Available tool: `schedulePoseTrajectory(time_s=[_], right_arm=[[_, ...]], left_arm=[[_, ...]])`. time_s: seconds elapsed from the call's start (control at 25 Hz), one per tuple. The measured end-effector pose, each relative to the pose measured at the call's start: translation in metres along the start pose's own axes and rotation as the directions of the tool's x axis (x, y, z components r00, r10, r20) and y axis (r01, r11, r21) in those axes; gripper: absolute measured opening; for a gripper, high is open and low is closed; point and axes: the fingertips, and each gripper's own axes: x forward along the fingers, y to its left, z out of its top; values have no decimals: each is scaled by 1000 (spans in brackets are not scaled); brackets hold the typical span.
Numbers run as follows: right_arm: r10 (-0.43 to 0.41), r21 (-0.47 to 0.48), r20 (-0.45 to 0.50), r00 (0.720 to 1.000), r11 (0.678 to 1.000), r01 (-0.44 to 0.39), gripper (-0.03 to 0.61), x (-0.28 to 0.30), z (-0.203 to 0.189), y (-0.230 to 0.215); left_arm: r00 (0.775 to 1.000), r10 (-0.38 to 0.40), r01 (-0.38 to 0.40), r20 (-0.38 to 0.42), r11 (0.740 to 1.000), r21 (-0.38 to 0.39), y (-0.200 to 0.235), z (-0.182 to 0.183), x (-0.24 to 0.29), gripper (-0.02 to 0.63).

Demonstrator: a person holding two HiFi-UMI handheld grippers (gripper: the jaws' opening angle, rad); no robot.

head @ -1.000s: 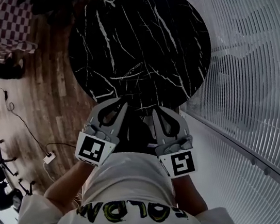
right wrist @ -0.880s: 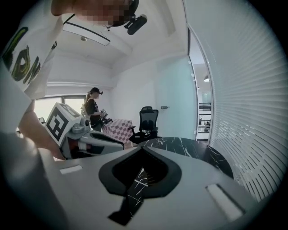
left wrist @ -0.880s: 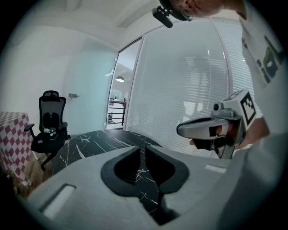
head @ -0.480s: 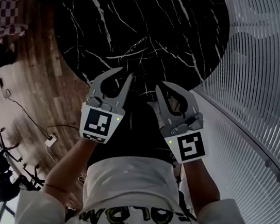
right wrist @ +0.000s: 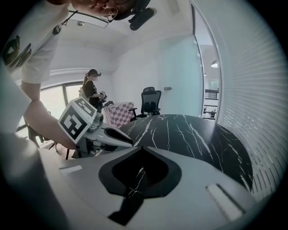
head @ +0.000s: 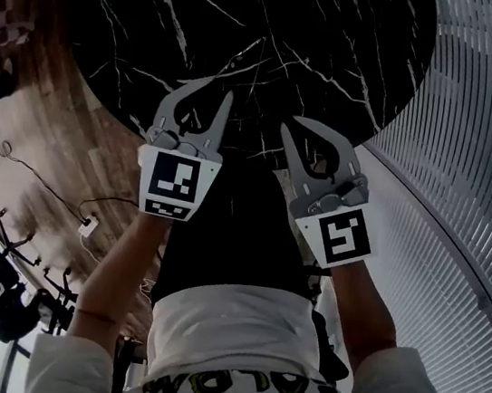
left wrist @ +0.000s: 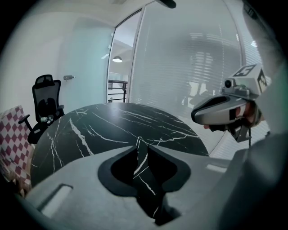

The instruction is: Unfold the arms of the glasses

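Room: wood floor [head: 61,145] on the left and a curved wall of pale slatted blinds [head: 475,134] on the right; the head view is dim
Shirt: a white shirt [head: 234,336] with yellow lettering fills the bottom of the head view; bare forearms reach up from it
Left gripper: the left gripper [left wrist: 139,141] hangs over the near rim of the counter; its jaws are closed, tips meeting, with only a thin wedge of marble showing behind them; nothing sits between them; its marker cube [head: 174,185] faces the head camera
Right gripper: the right gripper [right wrist: 141,148] is just beside the left one and apart from it; its jaws are closed tip to tip and empty; its marker cube [head: 339,237] is tilted
Counter: the counter [head: 281,22] is round, black marble with white veins
Glasses: I cannot find the glasses in any view; the dark marble may be hiding them
Floor: a thin cable with a white plug [head: 88,224] lies on the boards left of the counter
Far side: a black office chair [left wrist: 45,96] stands beyond the counter; a pink checked seat [left wrist: 13,143] is beside it; a person [right wrist: 92,90] stands further back by a window
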Motion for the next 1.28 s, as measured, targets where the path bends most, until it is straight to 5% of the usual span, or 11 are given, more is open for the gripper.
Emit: schedulePoseTrajectory(time_s=[0.64,0.76,1.28], right_arm=[[21,78,-53,998,997,-17,3,14,-46,-3],[18,82,-64,998,997,-13,3,13,-49,-5],[-6,53,-15,1000,999,7,3,-7,-18,-12]], left_arm=[[999,39,-41,-30,998,-53,24,-31,47,76],[999,46,-47,-14,996,-74,26,-29,47,12],[999,35,-33,19,993,-110,19,2,28,5]])
